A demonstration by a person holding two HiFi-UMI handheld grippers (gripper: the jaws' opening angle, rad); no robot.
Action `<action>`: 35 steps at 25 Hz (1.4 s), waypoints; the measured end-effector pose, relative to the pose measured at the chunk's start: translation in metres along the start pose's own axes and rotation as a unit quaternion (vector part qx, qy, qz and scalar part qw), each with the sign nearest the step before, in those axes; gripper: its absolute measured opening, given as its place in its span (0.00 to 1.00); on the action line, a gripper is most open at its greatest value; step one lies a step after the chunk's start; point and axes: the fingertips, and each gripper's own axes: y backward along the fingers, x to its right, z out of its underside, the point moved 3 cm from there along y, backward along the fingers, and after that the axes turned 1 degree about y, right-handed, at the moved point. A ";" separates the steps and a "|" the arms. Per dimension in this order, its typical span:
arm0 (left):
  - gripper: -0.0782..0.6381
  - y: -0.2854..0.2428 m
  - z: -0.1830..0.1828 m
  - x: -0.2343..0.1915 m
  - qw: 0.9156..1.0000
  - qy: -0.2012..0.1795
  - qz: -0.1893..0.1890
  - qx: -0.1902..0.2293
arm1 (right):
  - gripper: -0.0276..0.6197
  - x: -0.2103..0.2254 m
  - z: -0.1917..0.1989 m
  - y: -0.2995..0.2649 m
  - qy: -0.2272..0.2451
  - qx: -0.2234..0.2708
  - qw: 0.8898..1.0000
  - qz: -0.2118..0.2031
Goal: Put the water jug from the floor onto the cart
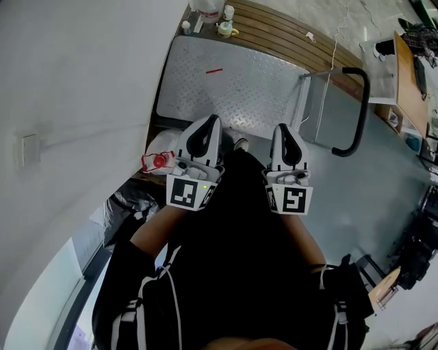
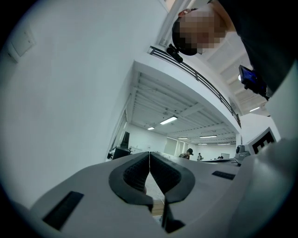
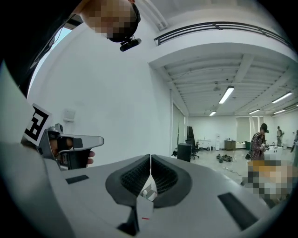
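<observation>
In the head view the water jug, clear with a red cap, lies on the floor by the wall, just left of my left gripper and partly hidden by it. The cart is a flat metal platform with a black handle at its right end, and its deck is bare except for a small red mark. My left gripper and my right gripper are held side by side above the cart's near edge. Both are shut and hold nothing. In the gripper views the left jaws and the right jaws meet at their tips.
A white wall runs along the left. Beyond the cart lies a wooden slatted platform with another jug, a small bottle and a pot. A desk stands at the right, and a dark bag lies by the wall.
</observation>
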 end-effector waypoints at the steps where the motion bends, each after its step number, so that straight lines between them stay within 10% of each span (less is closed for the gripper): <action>1: 0.13 0.001 -0.001 0.000 1.000 -0.002 -0.008 0.000 | 0.07 0.001 -0.004 -0.003 0.002 0.006 1.000 -0.008; 9: 0.13 0.020 0.024 -0.019 0.997 -0.015 -0.060 -0.046 | 0.07 -0.017 -0.004 -0.018 0.005 0.012 0.997 -0.071; 17: 0.14 0.066 0.105 -0.080 0.974 -0.016 -0.138 -0.176 | 0.07 -0.035 -0.012 -0.026 0.020 0.009 0.995 -0.098; 28: 0.17 0.162 0.247 -0.176 0.922 -0.047 -0.186 -0.337 | 0.07 -0.067 0.000 -0.027 0.042 -0.023 0.993 -0.105; 35: 0.26 0.236 0.315 -0.224 0.884 -0.003 -0.209 -0.419 | 0.07 -0.072 0.008 -0.024 0.061 -0.045 0.993 -0.090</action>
